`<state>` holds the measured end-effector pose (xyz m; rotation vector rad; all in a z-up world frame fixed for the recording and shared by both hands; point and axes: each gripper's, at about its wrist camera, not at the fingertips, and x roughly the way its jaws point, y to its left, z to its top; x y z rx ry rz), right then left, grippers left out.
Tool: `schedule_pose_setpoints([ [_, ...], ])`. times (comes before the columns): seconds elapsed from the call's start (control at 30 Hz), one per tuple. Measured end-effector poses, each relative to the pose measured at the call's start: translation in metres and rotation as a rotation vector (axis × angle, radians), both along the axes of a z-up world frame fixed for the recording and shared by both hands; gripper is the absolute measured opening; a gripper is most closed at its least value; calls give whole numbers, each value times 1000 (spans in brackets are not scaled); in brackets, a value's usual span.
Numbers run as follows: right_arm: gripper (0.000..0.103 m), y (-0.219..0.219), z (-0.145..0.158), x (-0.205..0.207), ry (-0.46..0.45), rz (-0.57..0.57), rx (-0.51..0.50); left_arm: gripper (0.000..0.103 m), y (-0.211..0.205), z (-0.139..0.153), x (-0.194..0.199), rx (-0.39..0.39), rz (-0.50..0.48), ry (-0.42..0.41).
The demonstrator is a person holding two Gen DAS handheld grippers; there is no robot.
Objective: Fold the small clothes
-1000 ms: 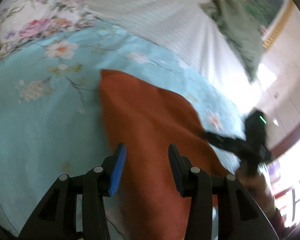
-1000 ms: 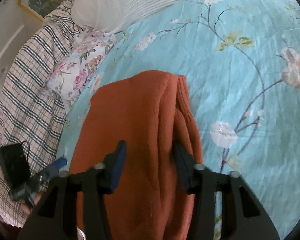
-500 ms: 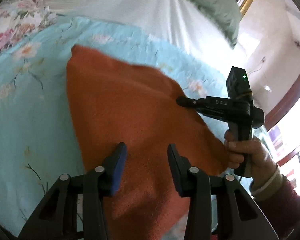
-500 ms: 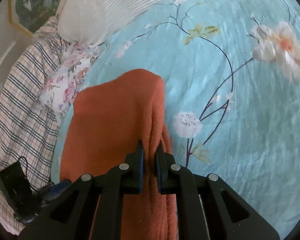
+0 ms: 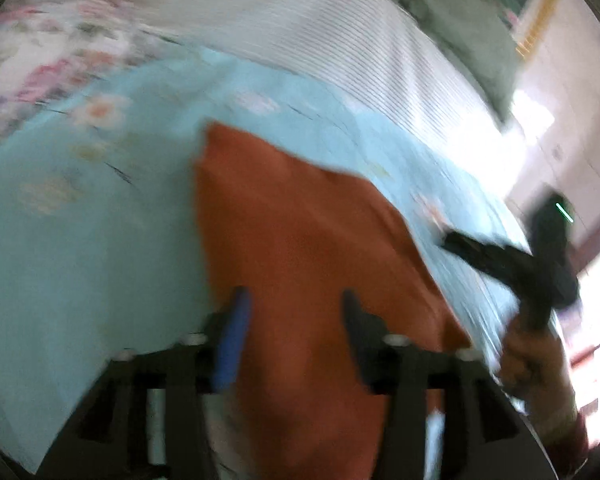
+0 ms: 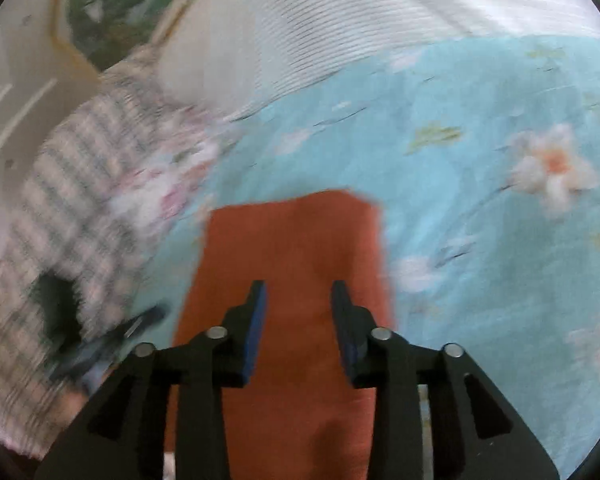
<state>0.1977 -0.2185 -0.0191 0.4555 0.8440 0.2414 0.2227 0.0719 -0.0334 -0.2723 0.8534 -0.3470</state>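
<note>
Orange garment flat beneath both grippers' parted jaws.

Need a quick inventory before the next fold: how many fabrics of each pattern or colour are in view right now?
Orange garment: 1
Blue floral sheet: 1
White striped fabric: 1
Pink floral fabric: 1
Plaid fabric: 1
Green fabric: 1
Total: 6

Both wrist views close above the bed, looking down along open jaws, sharing the orange cloth
</note>
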Motion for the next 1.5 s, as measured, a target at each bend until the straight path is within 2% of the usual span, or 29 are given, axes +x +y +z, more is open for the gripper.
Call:
schedule_pose_setpoints([
  [0.07,39,12,-12,3,32,26,-12,65,13,-3,25,7,56,25],
  [0.2,39,19,-36,6,92,39,17,61,27,-33,92,-116,48,184],
  [0.27,39,20,-38,4,88,42,18,43,27,-44,118,-156,44,224],
  [0.37,39,18,-38,5,89,38,20,25,25,-49,149,-159,66,231],
  [0.43,39,14,-36,5,89,30,16,19,24,-45,164,-143,89,206],
  [0.53,39,10,-31,3,84,20,17,18,30,-31,179,-118,143,172],
  [0.6,39,8,-27,5,71,21,27,19,36,-17,173,-109,184,147],
  [0.7,39,8,-23,15,58,24,38,27,40,3,143,-97,183,77],
  [0.8,39,7,-21,29,36,-3,51,27,29,15,95,-118,98,31],
  [0.9,39,1,-26,44,47,-56,21,27,10,11,52,-133,7,33],
  [0.97,34,-8,-40,56,82,-112,-31,27,0,5,31,-143,-41,43],
  [1.03,12,-15,-53,62,93,-130,-70,27,-12,-7,17,-124,-76,65],
  [1.1,12,-23,-56,64,83,-155,-66,23,-21,-24,16,-44,-63,88],
  [1.17,12,-27,-54,64,88,-163,-46,5,-24,-35,22,-7,-45,102],
  [1.27,16,-26,-48,57,85,-163,-41,5,-27,-37,29,12,-27,106],
  [1.37,16,-20,-37,41,86,-129,-25,4,-33,-28,19,38,-30,93],
  [1.47,18,0,-20,9,56,-42,-29,4,-28,-20,-1,-7,-69,79],
  [1.5,22,7,-17,-2,51,-18,-38,4,-24,-16,-14,-22,-90,70],
])
